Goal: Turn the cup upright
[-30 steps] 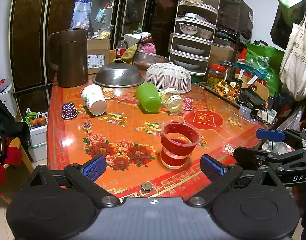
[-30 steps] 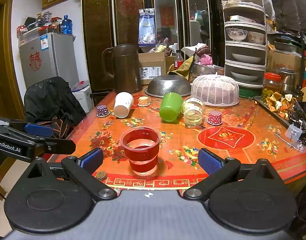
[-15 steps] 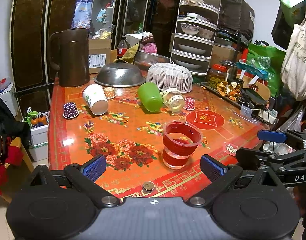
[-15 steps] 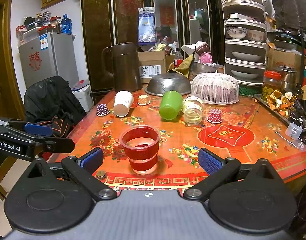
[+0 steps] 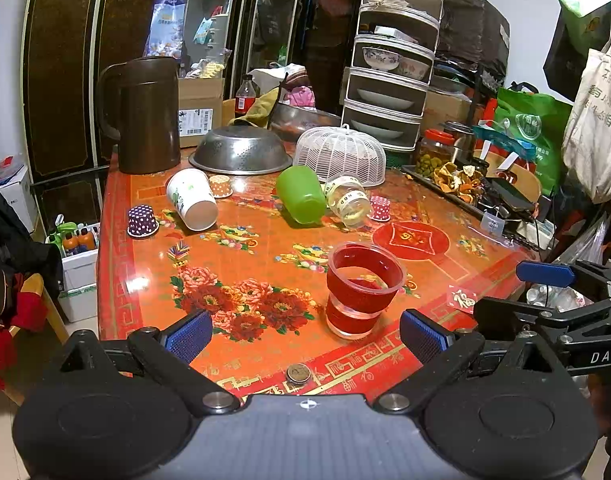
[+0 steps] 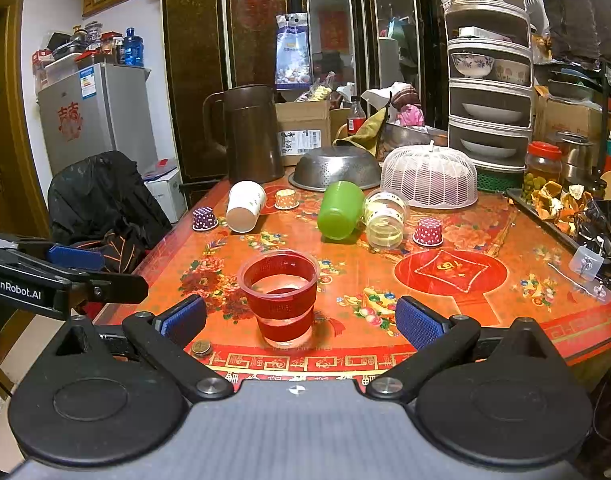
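Upright near the bench's (image 6: 485,312) near edge: red cup (image 6: 280,298), mouth up, untouched between the wide-spread fingers of both the right gripper (image 6: 301,318) and left gripper (image 5: 305,336); farther back, tipped over: green cup (image 6: 339,210), white paper cup (image 6: 245,206).

A cluttered home dining room: fridge (image 6: 97,116), stacked dish rack (image 6: 489,76), floral table (image 6: 445,312).
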